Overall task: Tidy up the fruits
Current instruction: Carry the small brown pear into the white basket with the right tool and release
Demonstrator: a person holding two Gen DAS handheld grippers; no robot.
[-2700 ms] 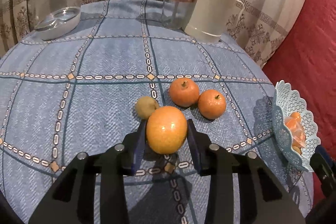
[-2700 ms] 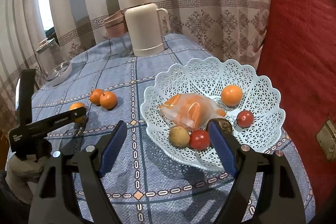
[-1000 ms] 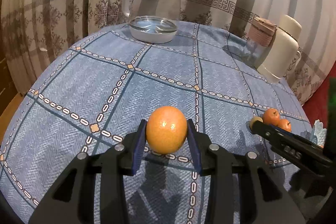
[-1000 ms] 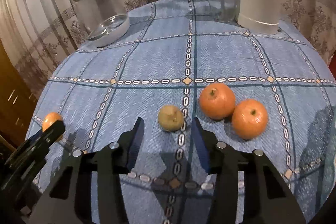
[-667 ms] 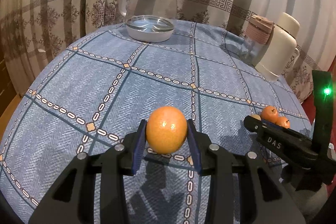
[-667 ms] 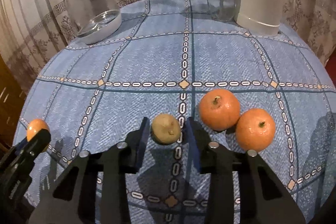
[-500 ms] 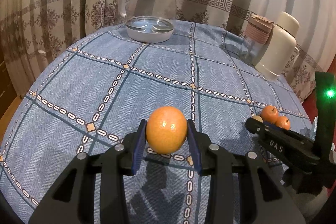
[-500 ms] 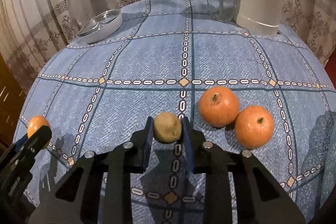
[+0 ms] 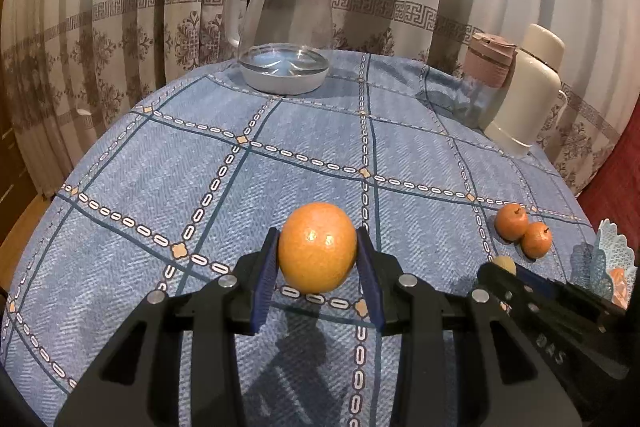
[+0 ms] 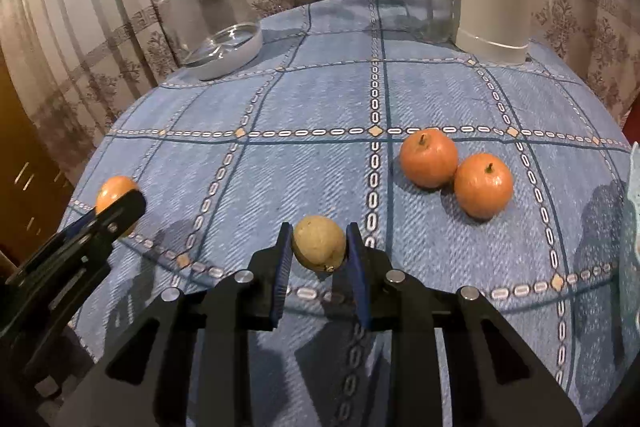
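Fruits are distributed between the two grippers, the tablecloth and a basket. The left gripper [image 9: 318,259] is clamped on a large orange [image 9: 317,247]; both blue pads [image 9: 267,275] press against its sides, and the orange is held above the blue checked tablecloth [image 9: 280,155]. The right gripper [image 10: 319,259] grips a small yellow-brown fruit [image 10: 319,247] between its pads, the stem end facing down toward the camera. Its jaws have just closed on this fruit, which now sits clear of the cloth with a shadow beneath it.

Two tangerines [image 10: 456,173] lie on the cloth, touching each other, to the right of and beyond the right gripper. In the left wrist view the same pair appears at the far right, near the scalloped rim of a pale blue lattice basket [image 9: 616,255]. Something orange lies inside the basket; it cannot be identified. In the right wrist view only a sliver of the basket's edge shows at the right border.

At the far side of the table stand a glass kettle [image 9: 286,35] with a white base and handle, a clear tumbler with a pink lid [image 9: 486,67], and a cream thermos [image 9: 528,91]. The tumbler and thermos stand just beside each other; the kettle is well apart from them. Patterned curtains [image 9: 120,27] hang behind the table. A red surface [image 9: 616,187] borders the table on the right.
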